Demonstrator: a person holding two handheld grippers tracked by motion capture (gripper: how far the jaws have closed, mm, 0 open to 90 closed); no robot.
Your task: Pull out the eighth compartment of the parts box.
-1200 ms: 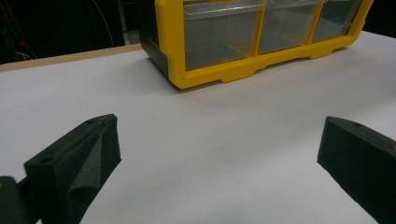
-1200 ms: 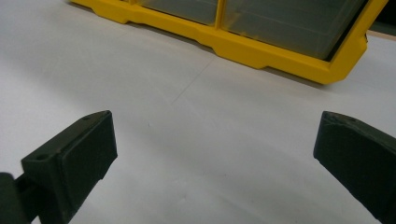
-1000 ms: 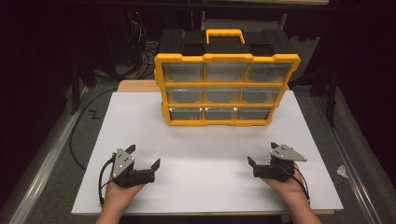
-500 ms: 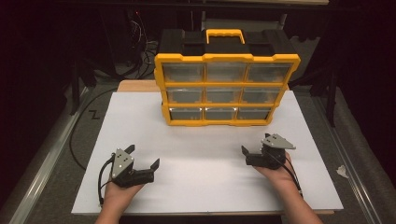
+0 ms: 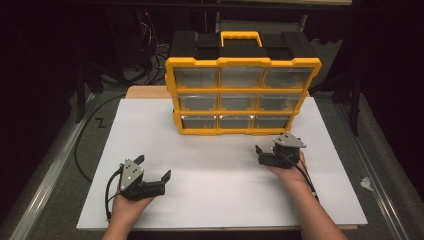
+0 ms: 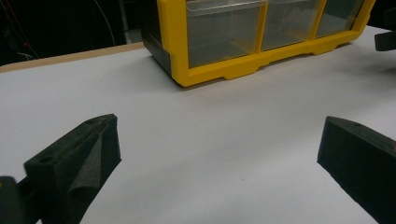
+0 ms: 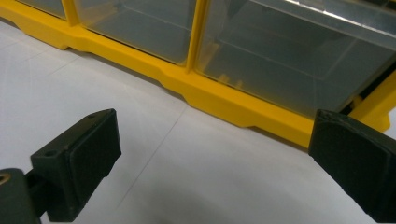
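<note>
Your right tongs [image 5: 264, 152] hover low over the white surface [image 5: 215, 165], just in front of the bottom right corner of the yellow organizer [image 5: 240, 95], with the jaws spread wide and nothing between them. In the right gripper view those jaws frame the organizer's bottom row: the clear bottom-right drawer [image 7: 299, 60] sits straight ahead, close but apart from both jaws, and the yellow base rail [image 7: 224, 100] runs across beneath it. The organizer stands upright at the far middle of the surface, its black back and yellow carry handle [image 5: 241, 39] on top, three rows of three clear drawers facing you. Whether any drawer holds something is hard to tell through the hazy plastic; they look empty from here. Your left tongs [image 5: 152, 172] rest near the front left of the surface, well apart from the organizer, jaws likewise spread with only bare white sheet between them. In the left gripper view you are looking across the surface at the organizer's bottom left corner [image 6: 180, 77], and the dark tip of your other tool [image 6: 385, 39] shows at the far right edge. Your left hand [image 5: 127, 207] and right hand [image 5: 287, 167] each grip their tool from behind, cables trailing back toward you. A small crumpled white scrap [image 5: 366, 183] lies on the grey floor mat beyond the right edge of the surface.
</note>
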